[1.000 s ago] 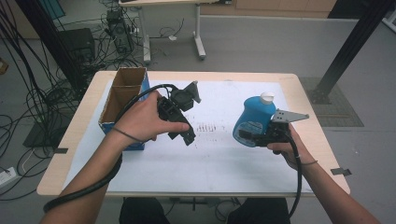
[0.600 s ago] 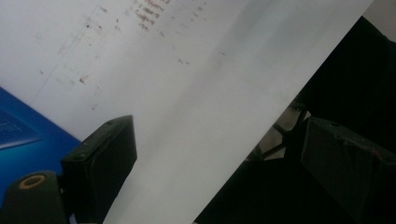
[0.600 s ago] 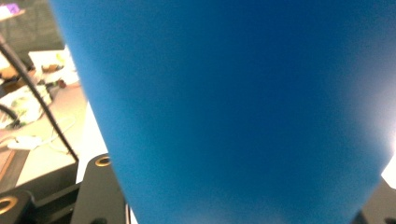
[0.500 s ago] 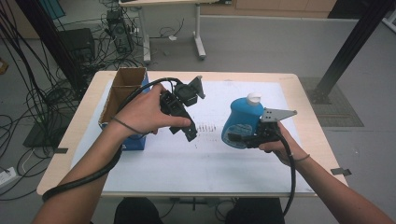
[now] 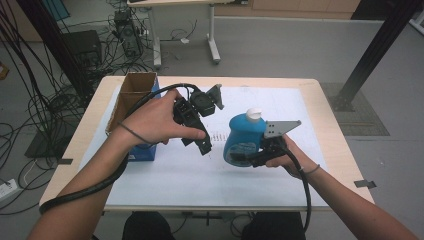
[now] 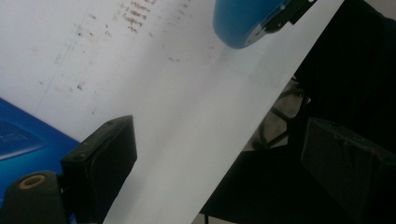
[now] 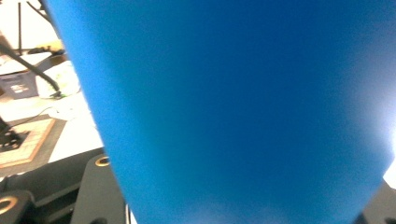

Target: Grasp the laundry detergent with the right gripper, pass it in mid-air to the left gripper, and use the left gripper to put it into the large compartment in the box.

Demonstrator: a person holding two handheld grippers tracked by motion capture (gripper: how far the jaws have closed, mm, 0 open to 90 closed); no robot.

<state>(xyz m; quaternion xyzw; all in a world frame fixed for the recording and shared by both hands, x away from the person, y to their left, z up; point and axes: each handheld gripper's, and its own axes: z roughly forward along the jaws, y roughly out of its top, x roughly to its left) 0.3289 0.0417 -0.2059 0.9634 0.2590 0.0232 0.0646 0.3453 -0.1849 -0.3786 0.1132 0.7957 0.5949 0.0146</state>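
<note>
A blue bottle (image 5: pixel 244 138) with a white cap (image 5: pixel 255 114) stands tilted a little over the white paper sheet (image 5: pixel 175 175). My right gripper (image 5: pixel 248 159) is shut on its lower body from the near side. In the right gripper view the bottle's blue wall (image 7: pixel 243 107) sits right against the camera. My left gripper (image 5: pixel 196 143) hovers above the sheet left of the bottle, jaws pointing down and open with nothing between them. In the left gripper view the open gripper (image 6: pixel 224 172) looks at the sheet, with the bottle's base (image 6: pixel 243 21) farther off.
An open cardboard box (image 5: pixel 132 95) with a blue side (image 5: pixel 146 150) stands at the table's left, close behind my left hand. The wooden table edge (image 5: pixel 75 145) frames the sheet. Cables and table legs crowd the floor beyond.
My right gripper has carried the blue bottle leftward toward the middle of the sheet, closer to the left gripper. The left hand has barely shifted.
</note>
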